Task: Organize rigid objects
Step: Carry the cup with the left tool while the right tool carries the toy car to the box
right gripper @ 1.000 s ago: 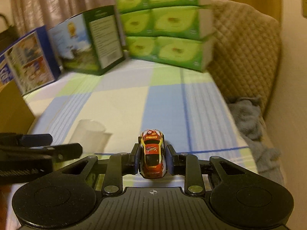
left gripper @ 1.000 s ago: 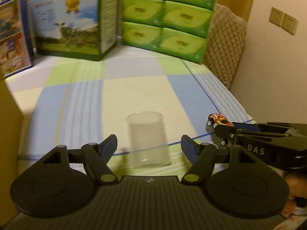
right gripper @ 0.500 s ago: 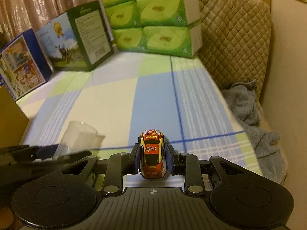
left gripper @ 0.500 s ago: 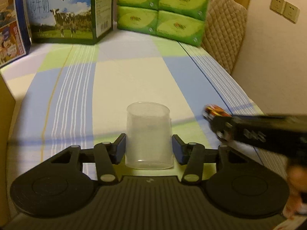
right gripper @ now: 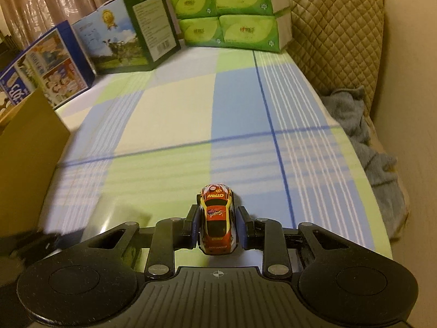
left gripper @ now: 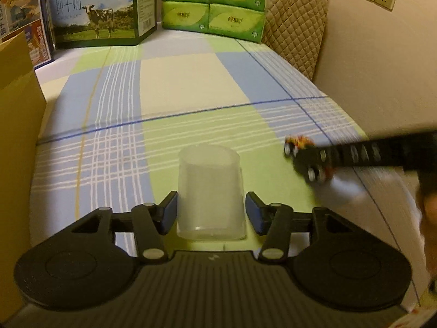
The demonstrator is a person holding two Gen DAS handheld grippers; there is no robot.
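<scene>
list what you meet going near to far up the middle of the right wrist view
right gripper → toy car clamped between its pads → bare checked cloth → green tissue packs stacked at the back

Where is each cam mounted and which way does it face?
Left wrist: on the left gripper, angled down along the plaid cloth; own fingers hold the translucent cup, jaws opening; right gripper enters at right.
Right wrist: on the right gripper, same heading; own fingers shut on the toy car.
Shared: cloth, toy car, milk box, green tissue packs.
</scene>
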